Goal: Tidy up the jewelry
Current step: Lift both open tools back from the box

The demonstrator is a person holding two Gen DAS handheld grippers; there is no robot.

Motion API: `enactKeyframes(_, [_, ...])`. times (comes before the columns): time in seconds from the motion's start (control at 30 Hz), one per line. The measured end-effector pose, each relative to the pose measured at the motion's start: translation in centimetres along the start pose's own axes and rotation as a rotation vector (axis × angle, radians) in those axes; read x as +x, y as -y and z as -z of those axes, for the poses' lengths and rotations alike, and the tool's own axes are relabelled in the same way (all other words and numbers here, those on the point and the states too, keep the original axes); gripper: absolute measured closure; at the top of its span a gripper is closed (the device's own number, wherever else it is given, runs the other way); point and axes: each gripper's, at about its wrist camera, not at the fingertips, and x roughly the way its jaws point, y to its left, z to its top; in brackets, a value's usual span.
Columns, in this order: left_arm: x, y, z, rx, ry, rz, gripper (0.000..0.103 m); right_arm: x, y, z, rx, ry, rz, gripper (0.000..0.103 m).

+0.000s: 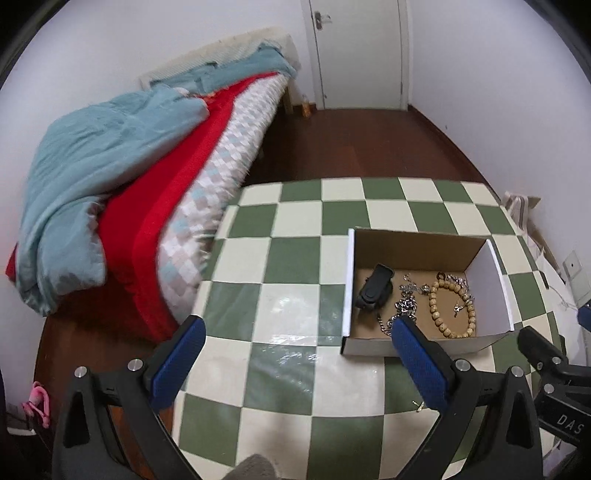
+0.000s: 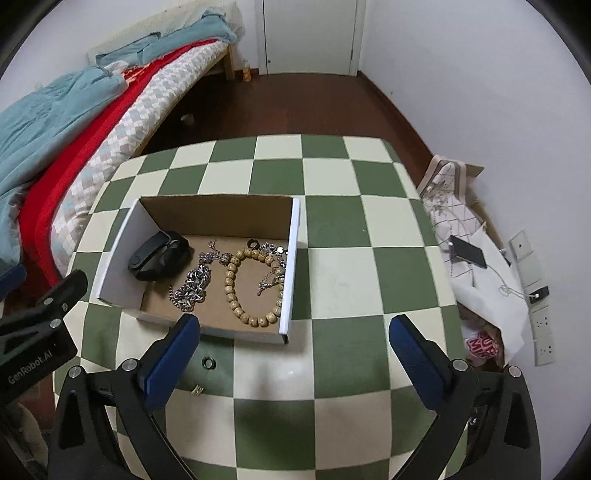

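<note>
— What's hard to read, going left to right?

— In the left wrist view a pink object [image 1: 37, 404] at the lower left edge is cut off; I cannot tell what it is. The left gripper [image 1: 295, 360] has its blue-padded fingers [image 1: 177, 363] spread wide, nothing between them; its right finger covers the near corner of the open white cardboard box with a brown inside [image 1: 495, 280]. A tiny metal piece [image 1: 419, 406] beside that finger is too small to name.

— And the jewelry?

— Inside the box, left to right: a black wristband [image 2: 159, 260], a tangled silver chain [image 2: 192, 288], a loop of tan wooden beads [image 2: 255, 288]. Small silver pieces within the loop blur together. On the table in front of the box lie a small dark ring [image 2: 208, 363] and a pale clip-like bit [image 2: 198, 389].

— The right gripper?

— The right gripper [image 2: 293, 356] is also spread wide and empty, above the table.

— The surroundings?

— A green-and-cream checked table [image 2: 332, 229], a bed with teal blanket and red cover [image 2: 74, 122] to the left, dark wooden floor [image 2: 314, 107], a white door [image 2: 310, 33], a dark phone [image 2: 467, 256] on cloth at the right.
</note>
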Motion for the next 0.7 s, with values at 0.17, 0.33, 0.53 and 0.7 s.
enactKeyframes(0.17, [-2.9,-0.6,0.5,-0.005,0.05,-0.004,0.0,-2.9,0.0,1.0,-0.002,0.059,0.024,0.0])
enactKeyframes(0.33, [-5.4,-1.1,0.9,-0.002,0.085,0.007,0.0,-6.2,0.1,1.9,0.012,0.116,0.024,0.0])
enactKeyframes(0.53, [-7.6,-2.0,1.8,-0.041,0.128,0.001,0.0,-9.6,0.0,2.8,0.029,0.162,0.002,0.0])
enactKeyframes(0.7, [-6.3,-2.9,3.6,-0.059,0.125,-0.12,0.0,-10.1,-0.2,4.0,0.052,0.156,-0.051,0.0])
